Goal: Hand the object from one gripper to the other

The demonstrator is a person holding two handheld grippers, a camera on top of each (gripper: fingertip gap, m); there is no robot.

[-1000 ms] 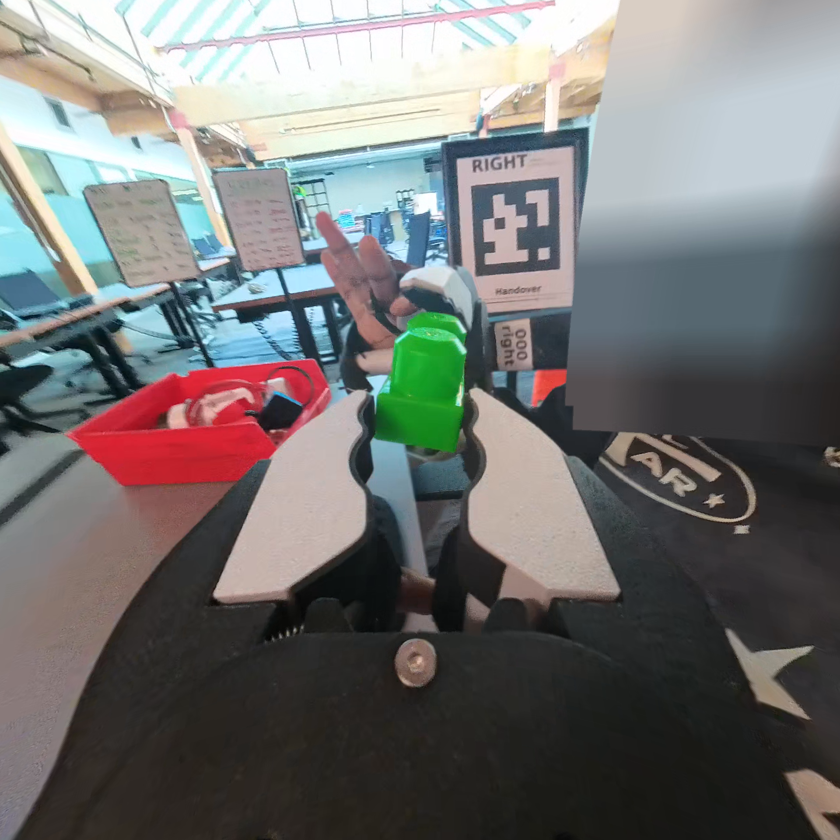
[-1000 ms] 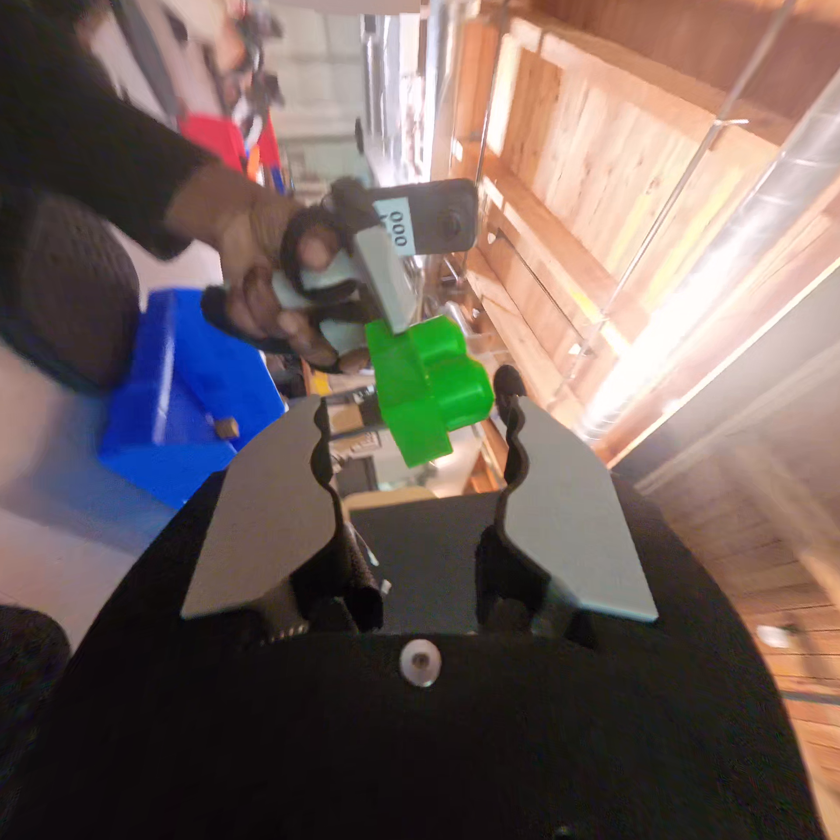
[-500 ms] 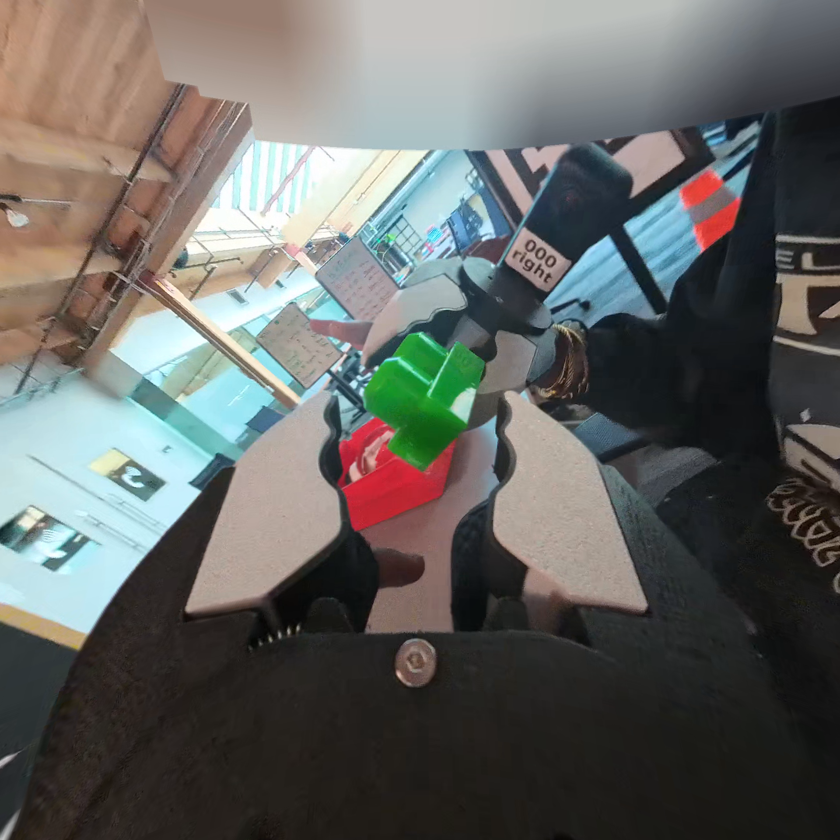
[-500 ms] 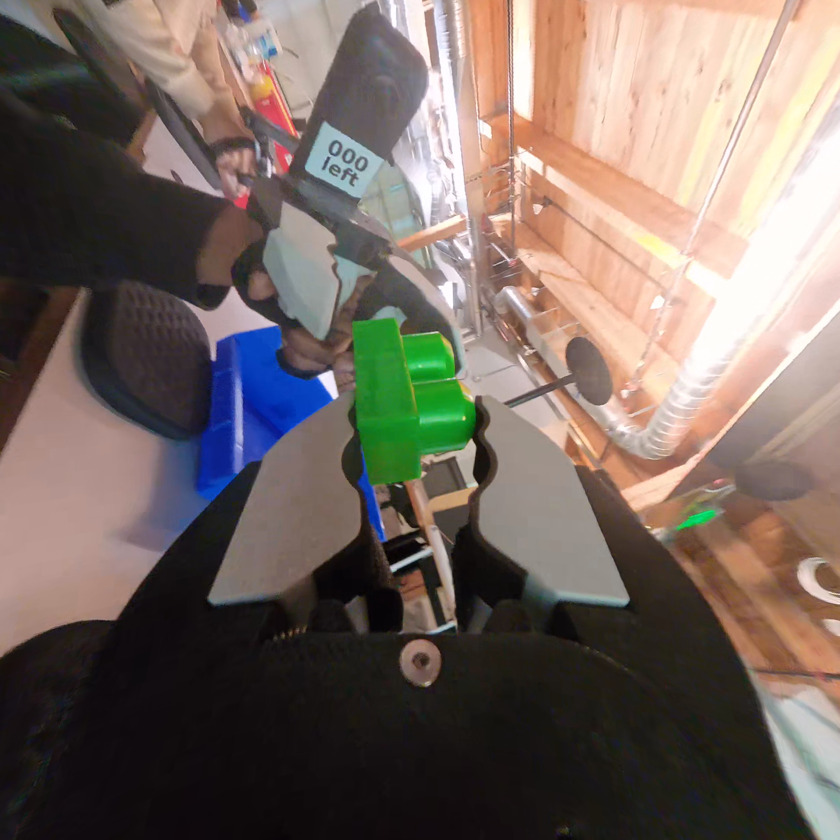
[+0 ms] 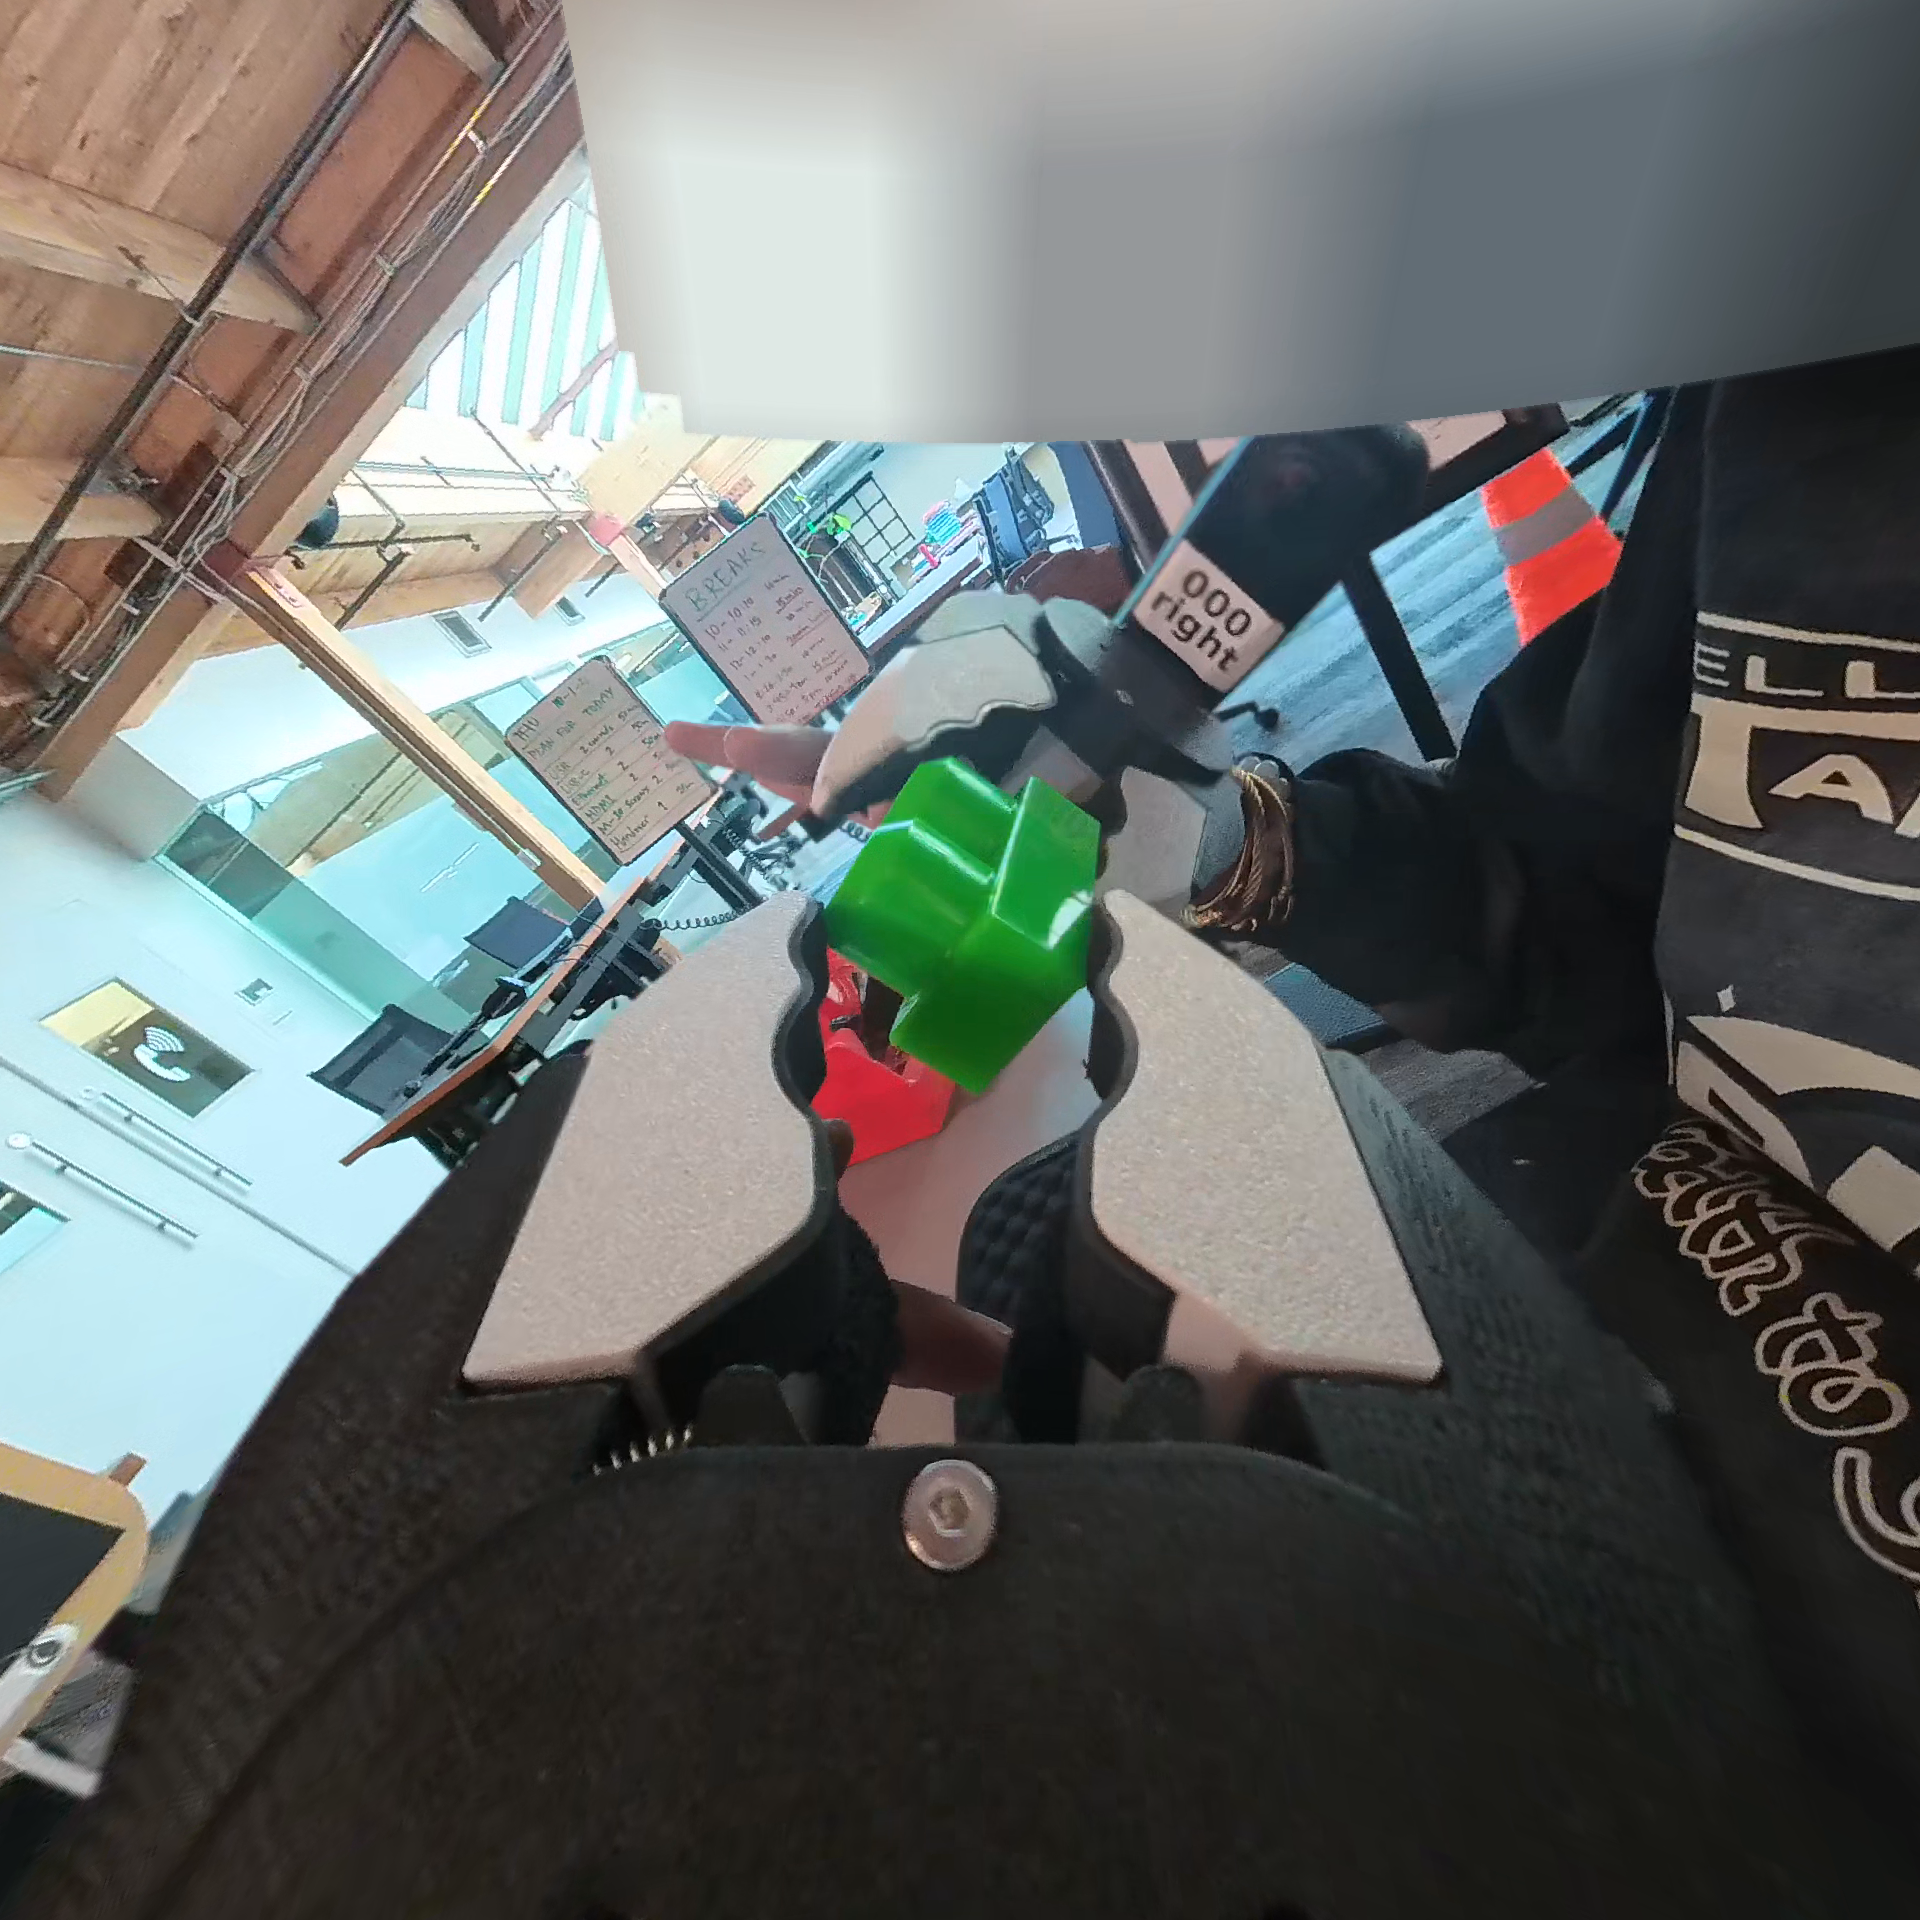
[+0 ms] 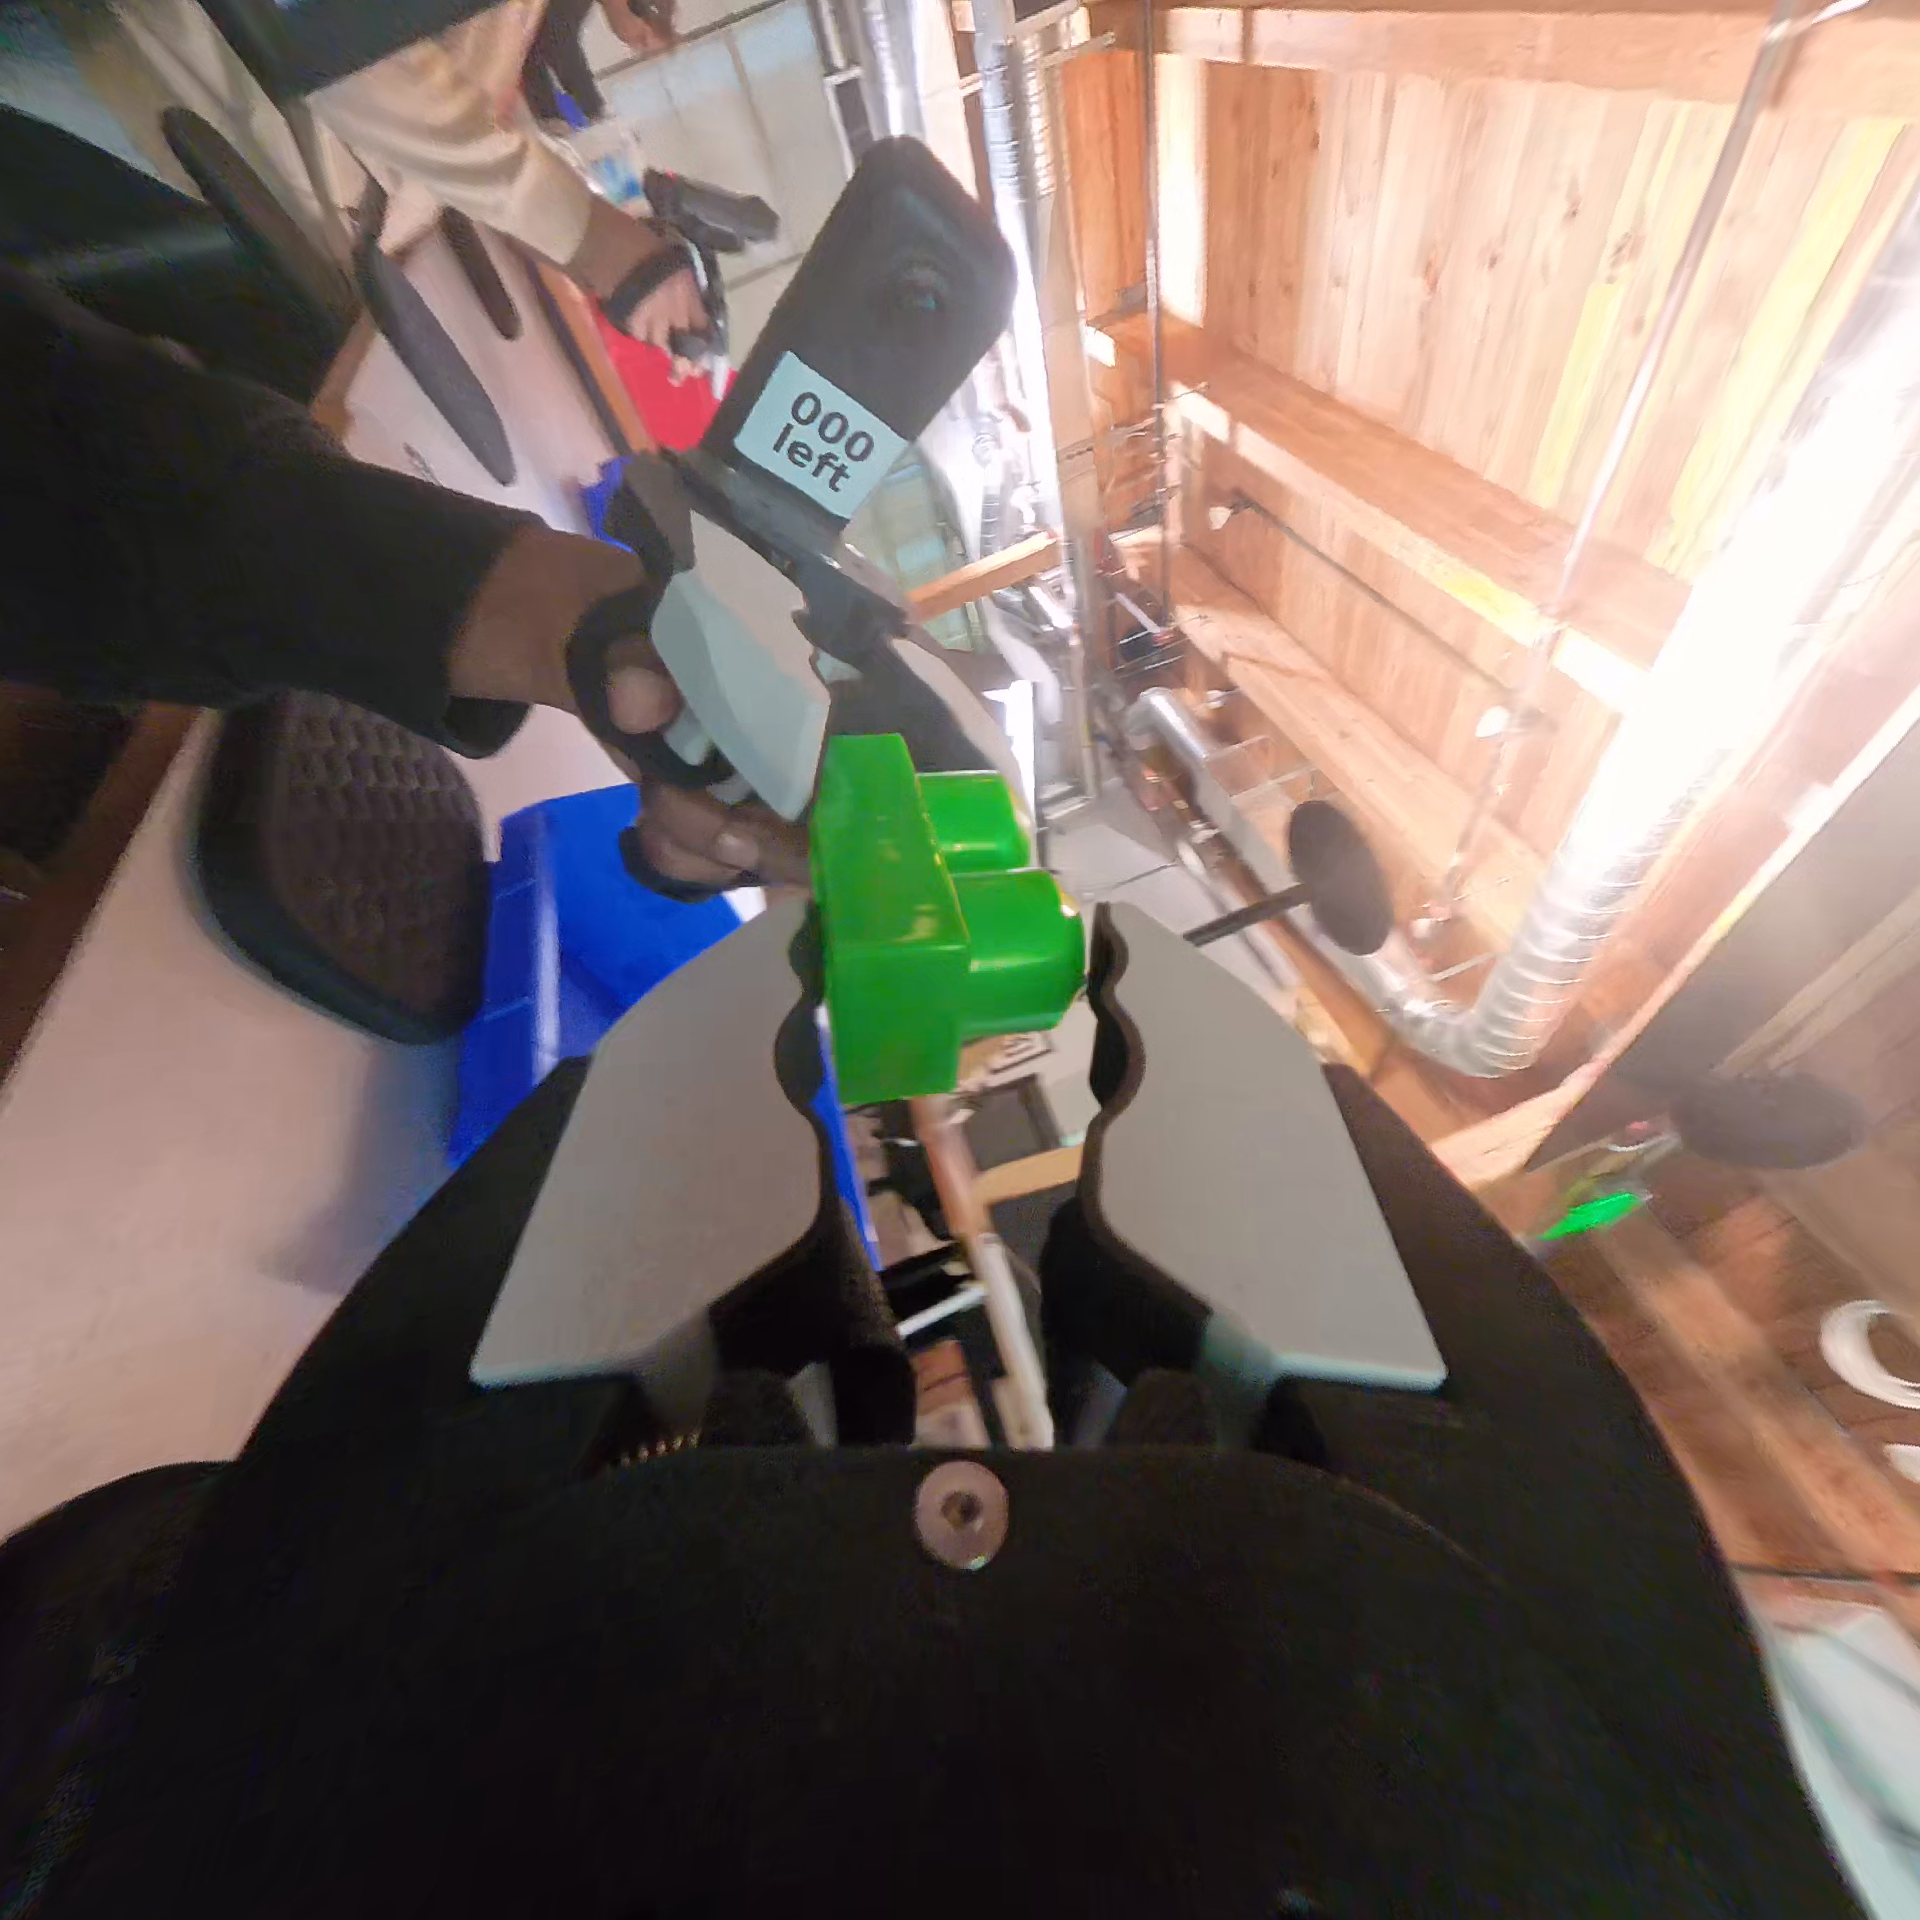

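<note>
While the right tool (image 6: 951, 935) is clamped on the green block (image 6: 914, 935), the block hangs in the air between the two tools, above the surface (image 6: 156, 1143) and touching nothing else. One finger presses on the flat back of the block's square base and the other on the end of a round stud, so the grip runs straight through its length.

Just beyond it, the left tool (image 5: 951, 925) has its jaws apart. The block sits at the mouth of that gap, near the fingertips, but I cannot see them pinching it. From the right wrist view, one grey finger (image 6: 748, 717) of the left tool lies just beside the block's upper corner.

It looks like hard moulded plastic: light, stiff and not fragile, though its glossy skin may well be slippery. I'd judge the flat sides of the base to be the safest hold. The rounded studs give less contact, so a finger set on a stud end could let the block swivel or skid out if the tool is jerked.

Farther off, a blue bin (image 6: 551, 935) rests on the surface below the person's hand (image 6: 540, 644). In the left wrist view a red bin (image 5: 883, 1091) shows past the fingers, with whiteboards (image 5: 764, 623) well behind.
</note>
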